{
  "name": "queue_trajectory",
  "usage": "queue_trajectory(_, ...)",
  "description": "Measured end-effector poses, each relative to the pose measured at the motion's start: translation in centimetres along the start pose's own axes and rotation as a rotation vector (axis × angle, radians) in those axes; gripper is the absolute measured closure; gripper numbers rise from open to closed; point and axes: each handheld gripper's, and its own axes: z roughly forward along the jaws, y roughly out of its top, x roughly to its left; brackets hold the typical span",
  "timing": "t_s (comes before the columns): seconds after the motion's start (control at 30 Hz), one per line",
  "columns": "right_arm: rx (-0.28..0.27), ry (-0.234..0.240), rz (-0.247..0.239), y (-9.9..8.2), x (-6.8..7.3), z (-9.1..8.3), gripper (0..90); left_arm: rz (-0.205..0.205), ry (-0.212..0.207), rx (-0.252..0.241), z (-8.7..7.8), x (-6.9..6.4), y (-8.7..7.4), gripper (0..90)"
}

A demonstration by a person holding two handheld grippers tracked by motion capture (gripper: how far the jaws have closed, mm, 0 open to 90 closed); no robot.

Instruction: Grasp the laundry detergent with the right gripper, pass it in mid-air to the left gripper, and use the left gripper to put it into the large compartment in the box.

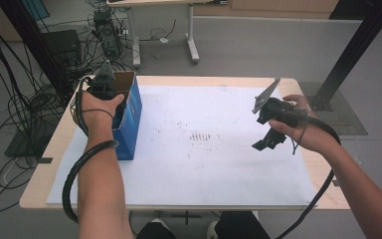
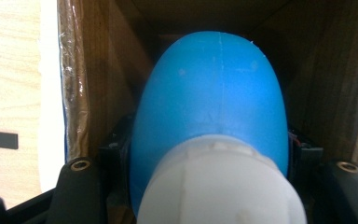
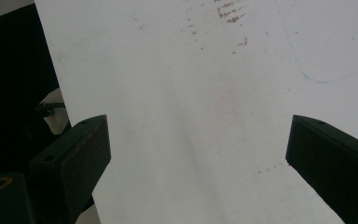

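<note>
**Q:** Two grippers are in play — what is nearest the person, and what does each one have?

**A:** Nearest, at about four o'clock on the table, the right gripper [image 1: 268,137] hangs above the white sheet [image 1: 204,164] with its jaws spread wide and nothing between them. Farther off, at ten o'clock, the left gripper [image 1: 102,87] reaches down into the open top of a blue-sided cardboard box [image 1: 129,124]. Its own view shows the jaws clamped on either side of a blue bottle with a white cap [image 2: 209,126], cap toward the camera, body pointing deeper into the box.

**Q:** Where exactly is the bottle?

**A:** Inside the box, between its brown walls [image 2: 98,79]. Whether it rests on the bottom I cannot tell.

**Q:** What could go wrong from here?

**A:** As I judge it, the smooth rounded body could slip between the pads, since the grip sits low near the cap. The fit also looks tight: a tilted lift might catch the bottle or the jaws on a wall, dragging the box across the sheet or tipping it, as nothing steadies it. Beyond the table at twelve o'clock, loose cables [image 1: 30,94] lie on the floor, well apart from the work.
</note>
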Motion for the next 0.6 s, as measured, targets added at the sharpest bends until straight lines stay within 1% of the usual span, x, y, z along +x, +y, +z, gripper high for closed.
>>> queue_trajectory(0.6,-0.002,0.005,0.002,0.07,0.05,0.04,6.5,-0.002,-0.007,-0.005,0.02,0.05,-0.08,36.2)
